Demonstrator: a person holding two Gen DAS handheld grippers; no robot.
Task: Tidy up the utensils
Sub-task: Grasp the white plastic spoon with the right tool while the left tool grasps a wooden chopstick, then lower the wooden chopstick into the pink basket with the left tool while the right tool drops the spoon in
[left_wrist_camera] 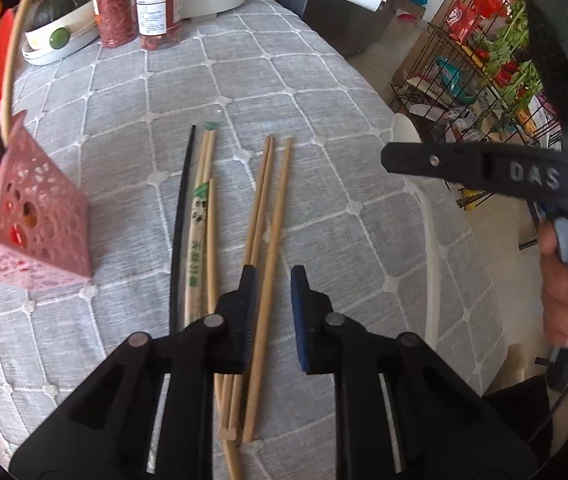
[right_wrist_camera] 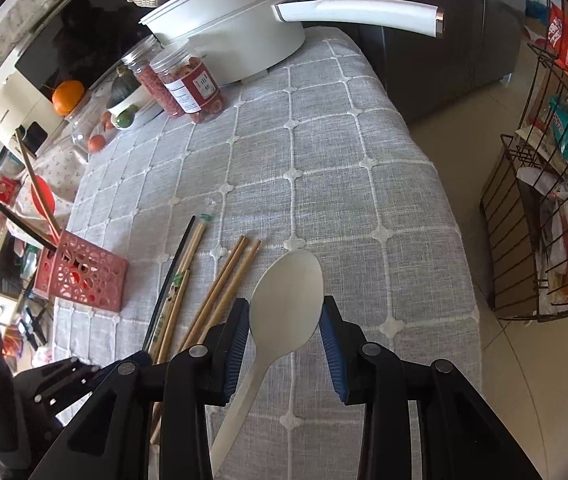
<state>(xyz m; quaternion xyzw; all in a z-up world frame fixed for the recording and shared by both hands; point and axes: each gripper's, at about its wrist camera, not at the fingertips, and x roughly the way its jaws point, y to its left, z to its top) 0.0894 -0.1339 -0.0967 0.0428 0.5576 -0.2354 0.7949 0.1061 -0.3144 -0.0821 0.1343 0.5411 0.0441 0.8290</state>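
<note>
Left claw (left_wrist_camera: 271, 300) open over chopsticks (left_wrist_camera: 269, 240) on grey checked counter (right_wrist_camera: 324, 160). Right claw (right_wrist_camera: 286, 320) open around white spoon (right_wrist_camera: 284, 300). Pink holder (right_wrist_camera: 83, 276) at 9 o'clock; pot (right_wrist_camera: 235, 36) at 12.

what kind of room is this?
Likely a home kitchen or dining corner: a white pot and food jars on a cloth-covered table, beside a wire rack of groceries.

The left two-finger black gripper (left_wrist_camera: 271, 312) hangs low, its jaws parted. The right black gripper (right_wrist_camera: 286, 340) also stands with jaws apart (blue pads facing inward); its bare hand (left_wrist_camera: 564, 280) wraps the handle.
</note>
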